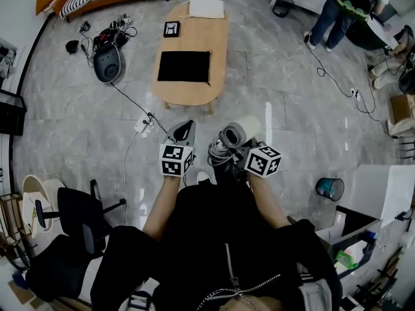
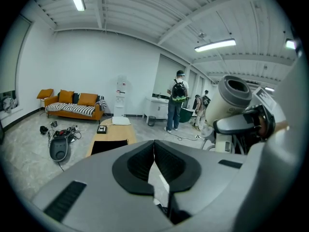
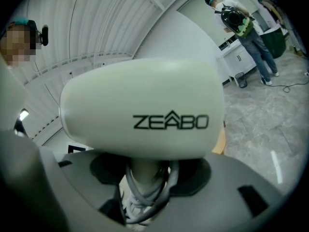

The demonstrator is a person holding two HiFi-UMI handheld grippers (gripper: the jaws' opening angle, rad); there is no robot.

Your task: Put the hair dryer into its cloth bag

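I hold a white hair dryer (image 3: 140,110) by its handle, the grey cord wound around that handle between the jaws of my right gripper (image 3: 147,175). In the head view the dryer (image 1: 240,135) and its cord coil (image 1: 219,153) sit just ahead of the right gripper (image 1: 237,151). My left gripper (image 1: 185,133) is beside it, shut and empty, pads touching (image 2: 154,151). The black cloth bag (image 1: 184,66) lies flat on the oval wooden table (image 1: 217,41) some way ahead on the floor; it also shows in the left gripper view (image 2: 108,145).
A marker card (image 1: 172,28) and a white folded item (image 1: 206,8) lie on the table's far end. A grey floor device (image 1: 107,63) with cables sits to the left, an office chair (image 1: 78,216) near left, a teal bin (image 1: 330,188) right, and a person (image 1: 343,8) stands far right.
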